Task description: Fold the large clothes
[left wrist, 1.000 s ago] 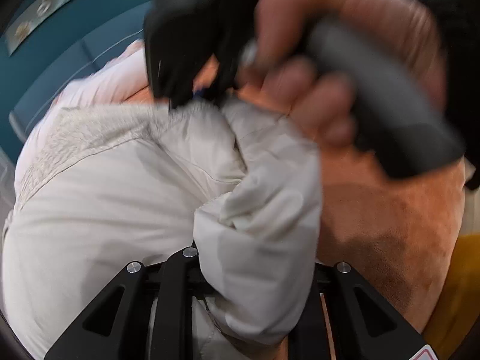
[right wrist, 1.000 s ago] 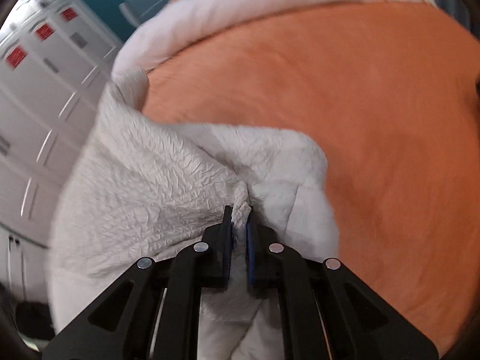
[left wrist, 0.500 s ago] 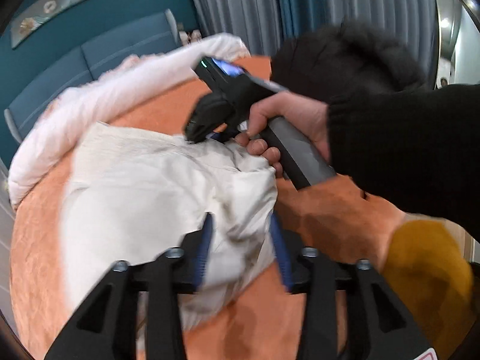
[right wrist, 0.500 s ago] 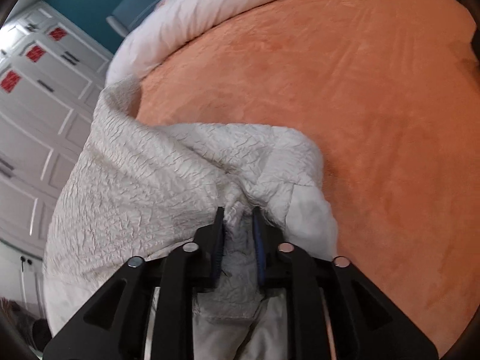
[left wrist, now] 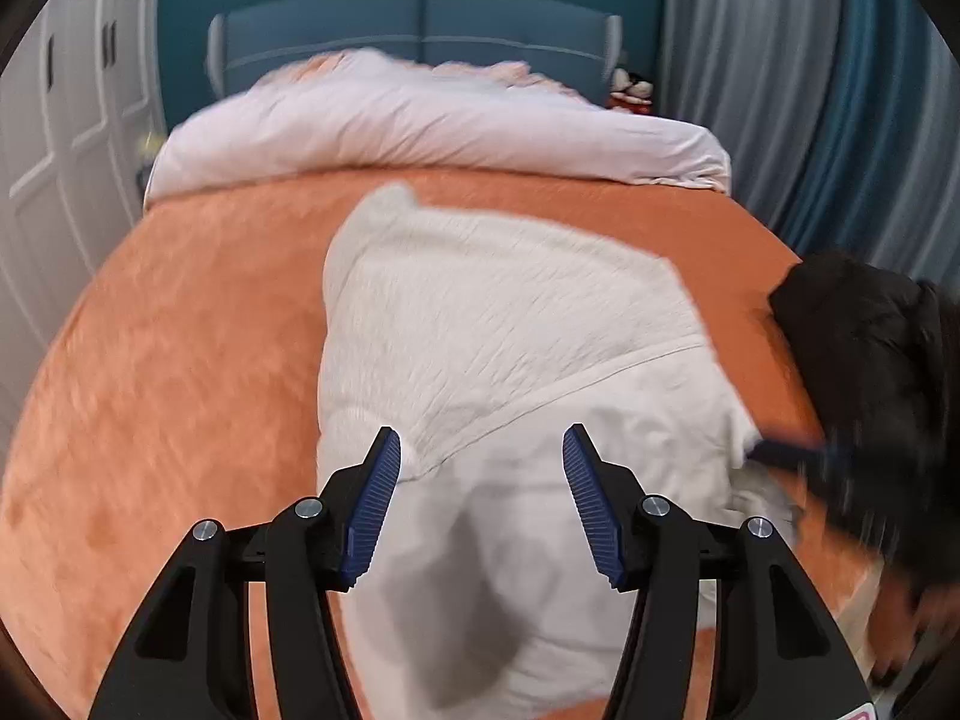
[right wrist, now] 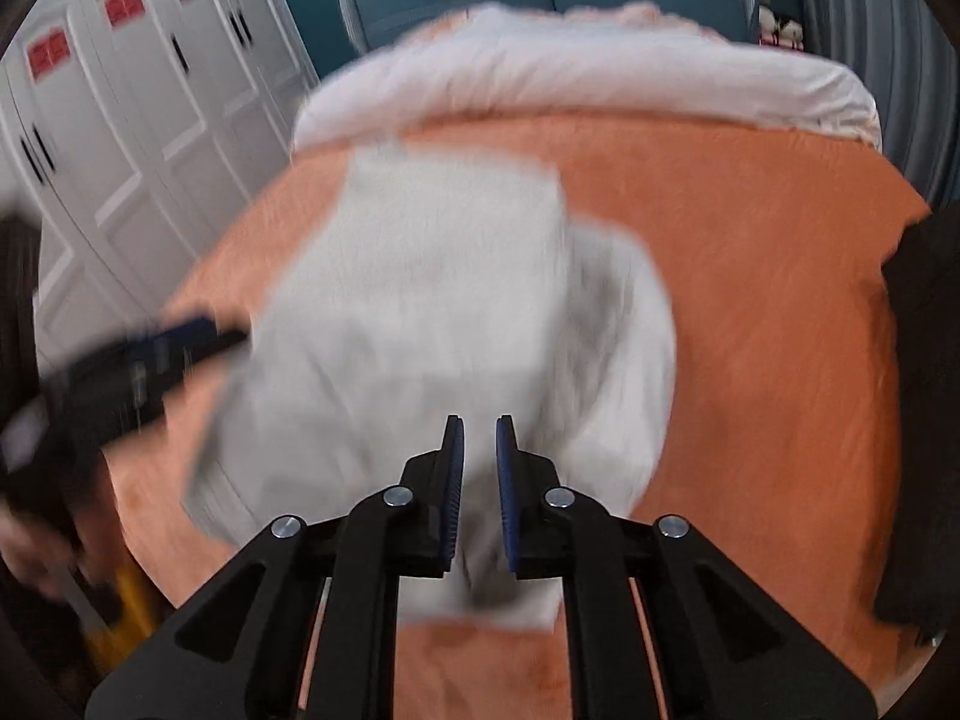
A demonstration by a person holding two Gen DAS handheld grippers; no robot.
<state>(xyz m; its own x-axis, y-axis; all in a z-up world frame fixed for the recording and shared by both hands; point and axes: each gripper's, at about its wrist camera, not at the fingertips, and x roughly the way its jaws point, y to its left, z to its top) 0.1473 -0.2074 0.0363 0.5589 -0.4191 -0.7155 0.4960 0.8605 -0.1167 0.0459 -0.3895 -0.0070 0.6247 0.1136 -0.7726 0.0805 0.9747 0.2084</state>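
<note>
A cream quilted garment [left wrist: 510,330] lies folded in a heap on the orange bed cover [left wrist: 180,360]. My left gripper [left wrist: 480,480] hovers above its near end, jaws wide and still opening, with nothing pinched. In the right wrist view the same garment [right wrist: 450,300] is blurred. My right gripper [right wrist: 479,462] hangs over its near edge, its jaws closing to a narrow gap and not gripping cloth. The right gripper [left wrist: 780,456] shows as a blur by the garment's right edge. At the garment's left side is the blurred left gripper [right wrist: 180,342].
A white duvet [left wrist: 420,120] is rolled along the bed's far end before a blue headboard [left wrist: 420,24]. White wardrobe doors [right wrist: 120,120] stand to the left, grey-blue curtains [left wrist: 810,90] to the right. A black mass [right wrist: 924,360] sits at the bed's right edge.
Both grippers have let go of the cream garment and pulled back and up. The left jaws have spread wide. The garment now lies loose on the bed.
</note>
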